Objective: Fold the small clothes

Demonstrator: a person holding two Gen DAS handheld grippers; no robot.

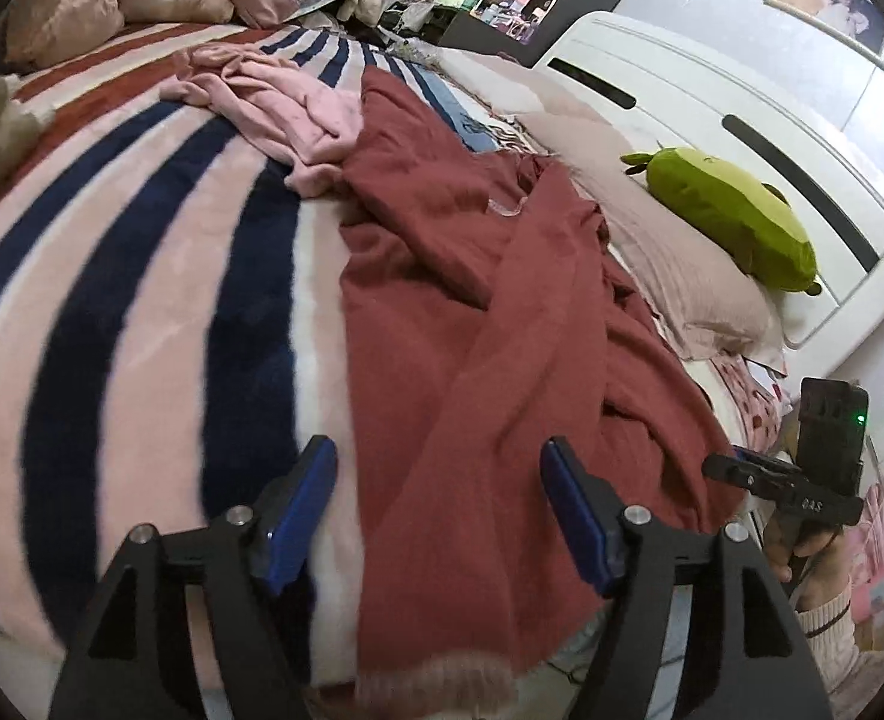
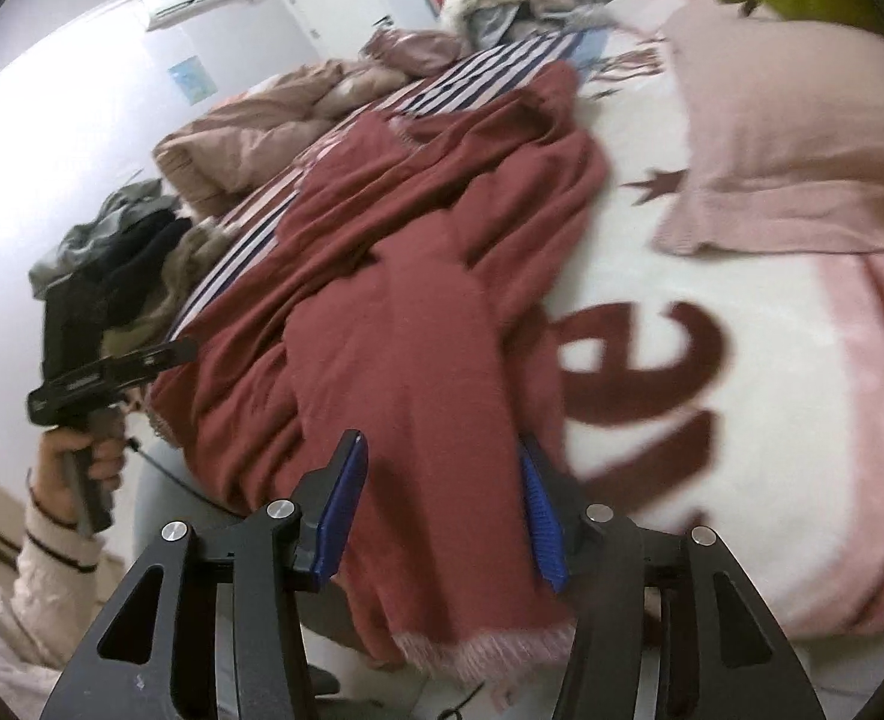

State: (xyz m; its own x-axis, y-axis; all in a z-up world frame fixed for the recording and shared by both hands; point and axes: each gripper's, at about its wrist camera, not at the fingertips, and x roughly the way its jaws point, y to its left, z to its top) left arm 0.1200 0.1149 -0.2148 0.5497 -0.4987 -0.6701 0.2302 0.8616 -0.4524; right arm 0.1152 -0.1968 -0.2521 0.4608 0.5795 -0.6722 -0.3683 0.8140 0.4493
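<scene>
Loosely rumpled, a fringed dark-red scarf (image 1: 490, 300) across the striped blanket (image 1: 141, 276).

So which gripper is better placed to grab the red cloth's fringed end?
Probably the right gripper: its open fingers straddle the red cloth just above the fringe. The left gripper, also open, straddles the same strip, but the fringe looks farther below its fingers.

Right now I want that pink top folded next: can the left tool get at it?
Probably yes. The left tool is open over the red garment; the pink top lies uncovered farther up the striped blanket, needing a forward reach.
</scene>
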